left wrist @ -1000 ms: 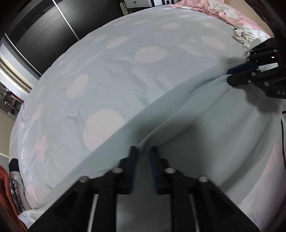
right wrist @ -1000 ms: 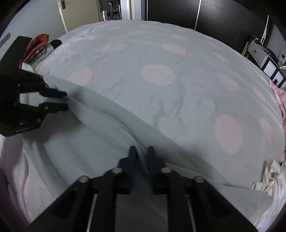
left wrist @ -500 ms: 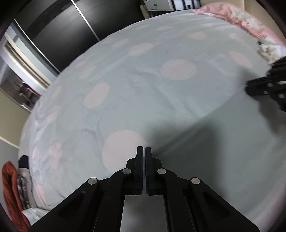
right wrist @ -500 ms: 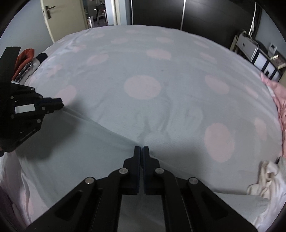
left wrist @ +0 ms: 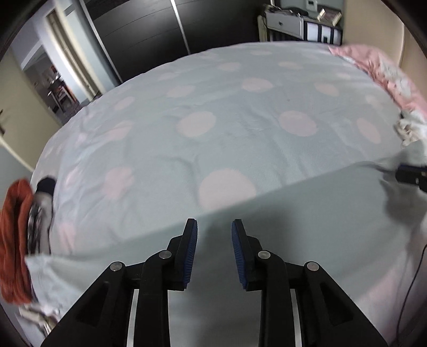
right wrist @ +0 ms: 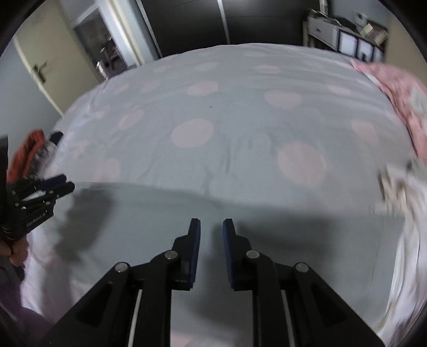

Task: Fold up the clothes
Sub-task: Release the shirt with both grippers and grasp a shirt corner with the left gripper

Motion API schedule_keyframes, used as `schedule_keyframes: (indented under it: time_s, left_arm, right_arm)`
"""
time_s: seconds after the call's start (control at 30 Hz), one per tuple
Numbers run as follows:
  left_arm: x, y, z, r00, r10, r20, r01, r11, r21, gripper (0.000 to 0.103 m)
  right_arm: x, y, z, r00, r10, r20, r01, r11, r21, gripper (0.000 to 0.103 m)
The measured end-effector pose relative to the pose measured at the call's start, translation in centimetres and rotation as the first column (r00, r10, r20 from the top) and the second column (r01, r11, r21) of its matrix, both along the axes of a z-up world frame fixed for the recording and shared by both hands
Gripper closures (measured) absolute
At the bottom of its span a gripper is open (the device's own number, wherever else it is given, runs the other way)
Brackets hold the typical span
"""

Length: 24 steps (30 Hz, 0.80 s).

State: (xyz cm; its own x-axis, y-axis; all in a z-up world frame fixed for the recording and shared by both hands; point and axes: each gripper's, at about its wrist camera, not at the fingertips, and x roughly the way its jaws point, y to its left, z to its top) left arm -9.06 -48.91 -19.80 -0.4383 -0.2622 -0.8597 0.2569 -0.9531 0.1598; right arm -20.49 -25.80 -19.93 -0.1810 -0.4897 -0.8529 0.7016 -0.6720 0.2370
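We are opening our left gripper (left wrist: pixel 214 227) and right gripper (right wrist: pixel 211 225) over the pale cloth (left wrist: pixel 307 227). The cloth is lying flat on the bed (left wrist: pixel 240 112) below both, with nothing between the fingers.

Bed (left wrist: pixel 267 106) filling most of both views, its pale blue cover showing pink dots. Dark wardrobe doors (left wrist: pixel 149 34) standing past the far edge. Open doorway (left wrist: pixel 56 80) showing at far left, dim room beyond; cream door with a handle (right wrist: pixel 40 72) hanging beside it. Low shelf unit (left wrist: pixel 301 24) sitting past the far right corner. Light looking dull, greyish.
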Motion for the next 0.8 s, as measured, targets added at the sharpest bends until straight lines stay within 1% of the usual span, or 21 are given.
schedule_keyframes:
  time_s: [0.1,0.17,0.23,0.3,0.33,0.4,0.47,0.53,0.6,0.63,0.7,0.8]
  left_arm:
    - [3.3,-1.1,1.2,0.999,0.033,0.017,-0.033,0.999,-0.036,0.074]
    - [6.3,-2.7,1.7,0.996,0.079,0.037,-0.075,0.993,-0.086,0.074]
    - [9.0,-4.8,2.4,0.988,0.146,0.041,-0.142,0.985,-0.095,0.074]
    - [11.7,-7.0,3.1,0.976,0.214,0.045,-0.209,0.973,-0.102,0.074]
    - [13.2,-8.3,3.4,0.965,0.258,0.042,-0.253,0.962,-0.102,0.074]
    - [16.0,-11.4,3.7,0.933,0.359,0.028,-0.356,0.931,-0.077,0.074]
    - [18.8,-14.5,3.8,0.894,0.449,0.008,-0.448,0.893,-0.027,0.074]
    - [21.4,-17.3,3.5,0.849,0.528,0.005,-0.528,0.849,0.025,0.072]
    - [23.9,-19.7,2.8,0.799,0.601,0.02,-0.6,0.796,0.078,0.051]
    - [24.8,-20.7,2.2,0.776,0.63,0.022,-0.628,0.769,0.117,0.05]
    - [26.4,-22.5,0.9,0.728,0.685,0.03,-0.676,0.71,0.197,0.05]
    - [27.9,-24.6,-1.3,0.659,0.751,0.035,-0.72,0.617,0.318,0.05]
  right_arm:
    - [2.5,3.0,0.4,0.998,-0.052,0.038,0.054,0.997,-0.046,0.086]
    - [4.4,5.0,0.4,0.995,-0.081,0.055,0.086,0.993,-0.079,0.086]
    - [6.0,6.8,-0.1,0.991,-0.107,0.078,0.115,0.988,-0.105,0.086]
    - [7.2,8.1,-0.9,0.985,-0.132,0.108,0.146,0.981,-0.126,0.086]
    - [7.2,8.2,-1.4,0.984,-0.138,0.111,0.152,0.981,-0.121,0.086]
    - [7.4,8.2,-2.2,0.982,-0.149,0.115,0.162,0.98,-0.112,0.086]
    - [7.6,7.9,-2.6,0.984,-0.143,0.104,0.154,0.982,-0.11,0.086]
    - [7.6,7.4,-3.1,0.985,-0.136,0.104,0.148,0.982,-0.121,0.086]
    - [7.5,6.7,-3.6,0.987,-0.135,0.092,0.146,0.981,-0.126,0.083]
    - [7.5,6.5,-3.8,0.987,-0.143,0.076,0.152,0.981,-0.124,0.079]
    - [7.5,6.2,-4.0,0.986,-0.158,0.052,0.163,0.979,-0.123,0.079]
    - [7.2,5.8,-4.4,0.985,-0.171,0.034,0.174,0.977,-0.124,0.079]
